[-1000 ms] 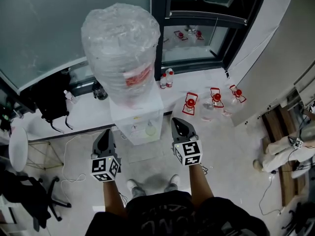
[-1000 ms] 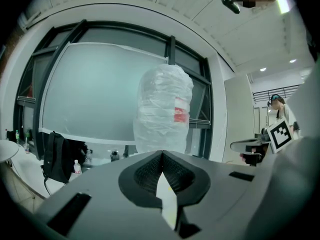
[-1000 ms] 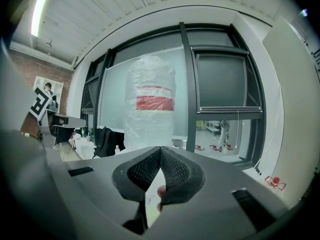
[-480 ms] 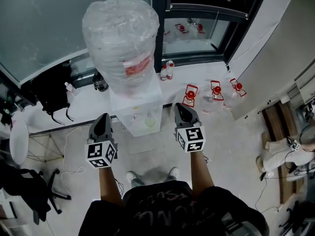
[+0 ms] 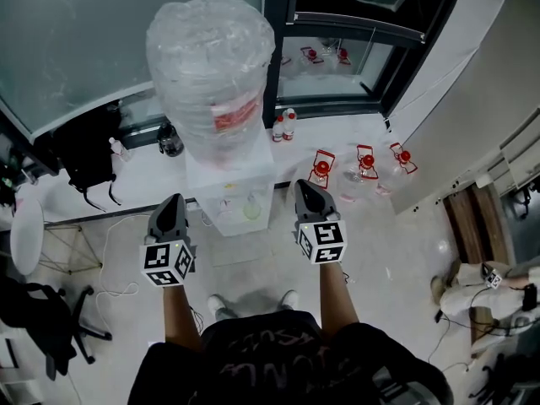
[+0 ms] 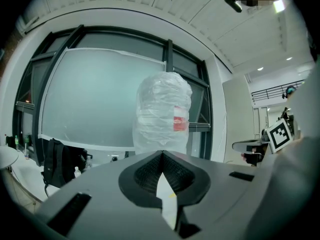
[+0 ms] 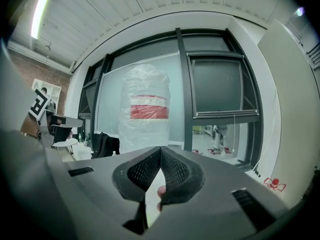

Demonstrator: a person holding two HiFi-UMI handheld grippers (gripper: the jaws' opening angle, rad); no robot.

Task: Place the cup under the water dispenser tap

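The white water dispenser [image 5: 229,194] carries a big plastic-wrapped bottle [image 5: 211,74], which also shows ahead in the left gripper view [image 6: 162,114] and the right gripper view [image 7: 145,115]. A small pale green cup [image 5: 252,210] stands in the dispenser's front recess. My left gripper [image 5: 173,203] hangs left of the dispenser's front, shut and empty [image 6: 162,155]. To the right of the cup, apart from it, my right gripper [image 5: 304,190] is also shut with nothing in it [image 7: 160,150].
Three red-handled clear jugs [image 5: 321,169] lie on the floor to the right, and two small bottles [image 5: 283,126] stand by the window. A black backpack [image 5: 84,154], a white round table [image 5: 21,234] and an office chair [image 5: 46,332] are at left. A person [image 5: 481,278] crouches at far right.
The head view has shifted a little. Both grippers stay shut and keep their places beside the dispenser.
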